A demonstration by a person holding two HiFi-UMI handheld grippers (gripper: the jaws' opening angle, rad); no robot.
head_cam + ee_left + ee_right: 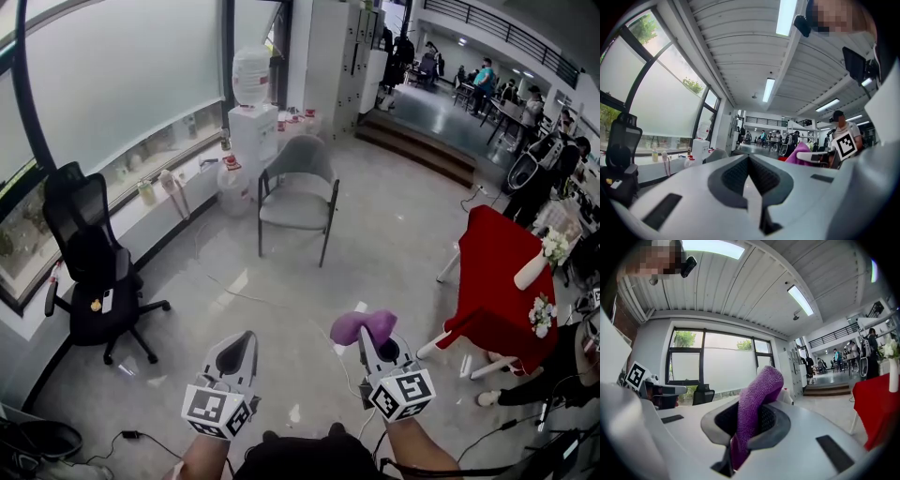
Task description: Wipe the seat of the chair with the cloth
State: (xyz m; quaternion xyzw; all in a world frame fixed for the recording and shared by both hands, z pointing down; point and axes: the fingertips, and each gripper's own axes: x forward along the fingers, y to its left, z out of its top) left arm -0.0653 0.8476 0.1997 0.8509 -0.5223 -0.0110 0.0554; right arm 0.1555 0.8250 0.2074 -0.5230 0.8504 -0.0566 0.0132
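The right gripper [367,345] is clenching a purple terry cloth [362,325] between its jaws, and the cloth is bulging up past the tips in a soft fold. The left gripper [246,342] is pressing its jaws together on nothing. Each is carrying a cube with black-and-white square markers, the left cube [218,412] and the right cube [403,394].

Both are hovering over the glossy grey floor [375,253], well apart from the grey shell chair with black metal legs [298,192], which is standing ahead with its seat bare.

Just left of that chair, a white water dispenser [253,136] is carrying an upturned clear bottle [251,75]. How full the bottle is and what is printed on it are too small to tell. A red-capped jug [232,183] is sitting on the floor beside it.

To the right, a white vase [532,270] holding white flowers [556,246] is standing on a table draped in red cloth [492,272].

At the left, a black office chair [89,272] is facing the window.
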